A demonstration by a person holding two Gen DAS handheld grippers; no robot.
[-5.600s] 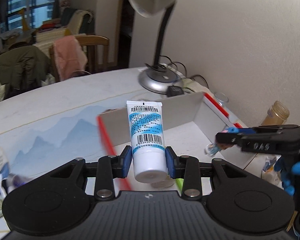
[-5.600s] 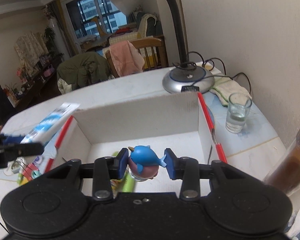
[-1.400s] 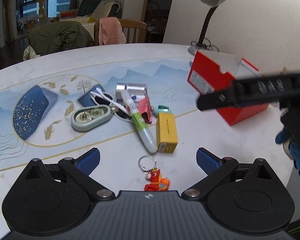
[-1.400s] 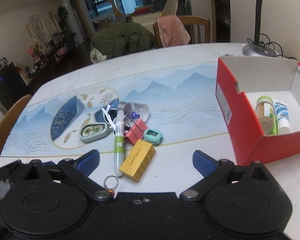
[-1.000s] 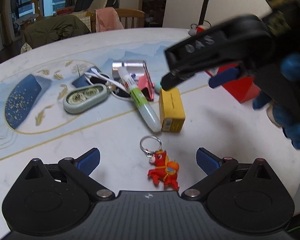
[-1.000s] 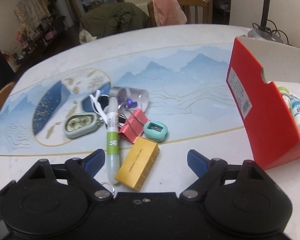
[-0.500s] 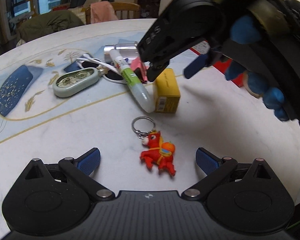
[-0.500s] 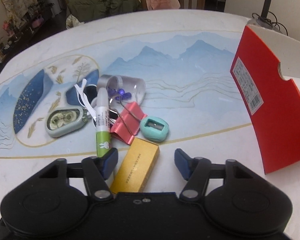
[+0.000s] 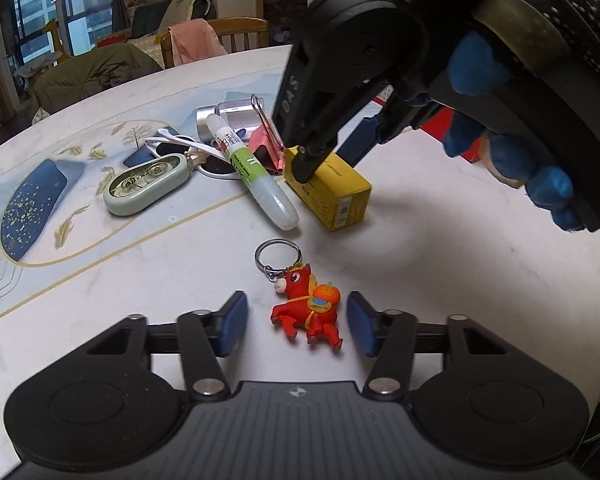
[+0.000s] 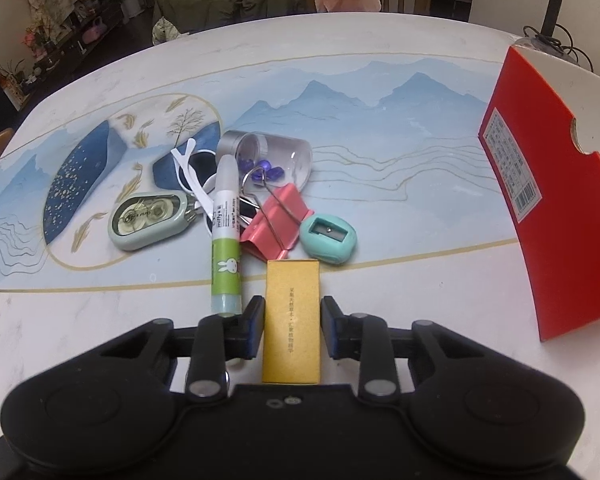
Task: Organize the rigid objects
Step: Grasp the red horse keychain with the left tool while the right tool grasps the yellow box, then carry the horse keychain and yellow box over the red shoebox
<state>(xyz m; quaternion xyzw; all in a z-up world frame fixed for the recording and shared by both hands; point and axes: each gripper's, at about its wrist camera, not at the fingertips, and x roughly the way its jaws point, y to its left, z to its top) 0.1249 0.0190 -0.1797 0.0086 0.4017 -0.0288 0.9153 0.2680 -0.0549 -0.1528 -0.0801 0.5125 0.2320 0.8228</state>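
A red horse keychain (image 9: 306, 307) lies on the table between the pads of my left gripper (image 9: 297, 323), which is part open around it, with gaps on both sides. My right gripper (image 10: 293, 325) straddles a yellow box (image 10: 292, 322), its pads right at the box's sides; the box still rests on the table. The box also shows in the left wrist view (image 9: 327, 191) under the right gripper (image 9: 320, 152). A red box (image 10: 548, 216) with white inside stands at the right.
A loose pile lies mid-table: a glue stick (image 10: 225, 236), a green correction tape (image 10: 150, 220), a pink binder clip (image 10: 274, 224), a teal sharpener (image 10: 328, 238), a clear jar of purple beads (image 10: 266, 160). Chairs with clothes stand beyond the far edge.
Both grippers have come down to the table and narrowed: the left around the horse keychain, the right around the yellow box. Earlier both were wide open above the pile.
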